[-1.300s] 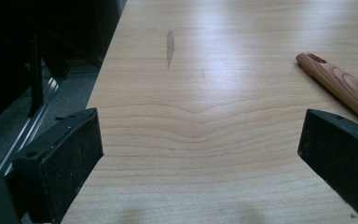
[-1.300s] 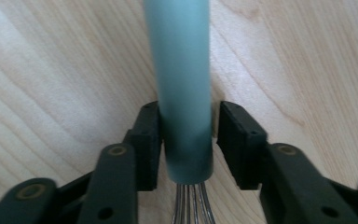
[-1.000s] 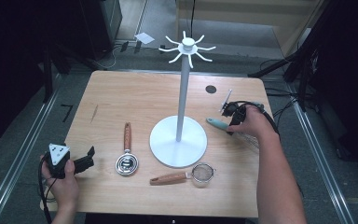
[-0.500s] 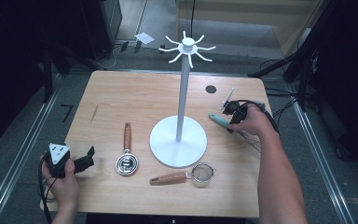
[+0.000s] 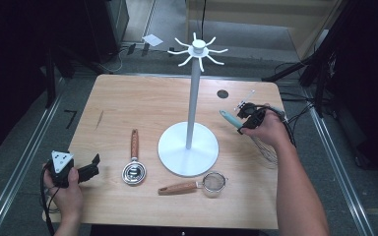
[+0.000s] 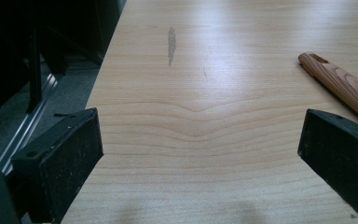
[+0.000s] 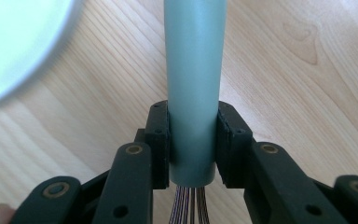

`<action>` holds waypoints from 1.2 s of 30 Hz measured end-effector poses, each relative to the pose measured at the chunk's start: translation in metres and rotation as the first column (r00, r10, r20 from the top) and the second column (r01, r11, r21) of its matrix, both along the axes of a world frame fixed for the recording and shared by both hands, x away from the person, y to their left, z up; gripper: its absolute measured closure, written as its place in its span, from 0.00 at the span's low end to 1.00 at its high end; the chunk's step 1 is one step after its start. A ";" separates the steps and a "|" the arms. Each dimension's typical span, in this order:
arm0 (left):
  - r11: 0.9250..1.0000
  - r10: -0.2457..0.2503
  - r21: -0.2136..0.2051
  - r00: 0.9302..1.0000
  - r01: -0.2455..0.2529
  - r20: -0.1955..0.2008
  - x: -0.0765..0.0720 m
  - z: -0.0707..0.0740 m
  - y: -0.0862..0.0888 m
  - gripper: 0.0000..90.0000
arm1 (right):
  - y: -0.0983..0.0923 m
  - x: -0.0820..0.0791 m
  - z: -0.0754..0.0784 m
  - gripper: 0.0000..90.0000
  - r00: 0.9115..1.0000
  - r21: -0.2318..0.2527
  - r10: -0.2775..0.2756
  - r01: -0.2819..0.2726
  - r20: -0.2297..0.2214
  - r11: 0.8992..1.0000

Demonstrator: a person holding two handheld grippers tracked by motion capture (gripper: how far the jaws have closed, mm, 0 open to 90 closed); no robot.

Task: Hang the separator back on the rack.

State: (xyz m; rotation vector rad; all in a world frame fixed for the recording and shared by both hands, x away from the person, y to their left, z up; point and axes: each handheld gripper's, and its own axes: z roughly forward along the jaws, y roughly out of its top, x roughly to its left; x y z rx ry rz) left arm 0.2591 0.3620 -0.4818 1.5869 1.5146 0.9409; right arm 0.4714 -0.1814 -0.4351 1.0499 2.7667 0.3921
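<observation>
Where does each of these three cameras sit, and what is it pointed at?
High view: above the table, looking forward and down; both forearms enter from below.
Left gripper view: on the left gripper, open jaws over bare wood.
Right gripper view: on the right gripper, clamping the whisk.
Shared: high and right views show the whisk and white stand.

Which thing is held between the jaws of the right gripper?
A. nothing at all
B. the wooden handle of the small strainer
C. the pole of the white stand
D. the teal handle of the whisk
D: in the right gripper view the right gripper has both pads pressed on the whisk, on its teal handle, with the wires below.
</observation>
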 end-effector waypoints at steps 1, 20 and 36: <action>1.000 0.001 0.001 1.000 -0.001 0.000 0.000 0.000 0.000 0.00 | -0.003 -0.004 0.005 0.79 1.000 0.039 0.001 -0.001 0.012 0.999; 1.000 -0.001 0.014 1.000 0.001 -0.002 0.000 0.000 -0.002 0.00 | -0.020 -0.042 0.033 0.79 0.987 0.313 -0.084 0.037 0.137 0.949; 1.000 0.001 0.011 1.000 -0.001 -0.006 0.000 0.000 -0.001 0.00 | -0.013 -0.079 0.062 0.79 0.939 0.536 -0.171 -0.017 0.299 0.844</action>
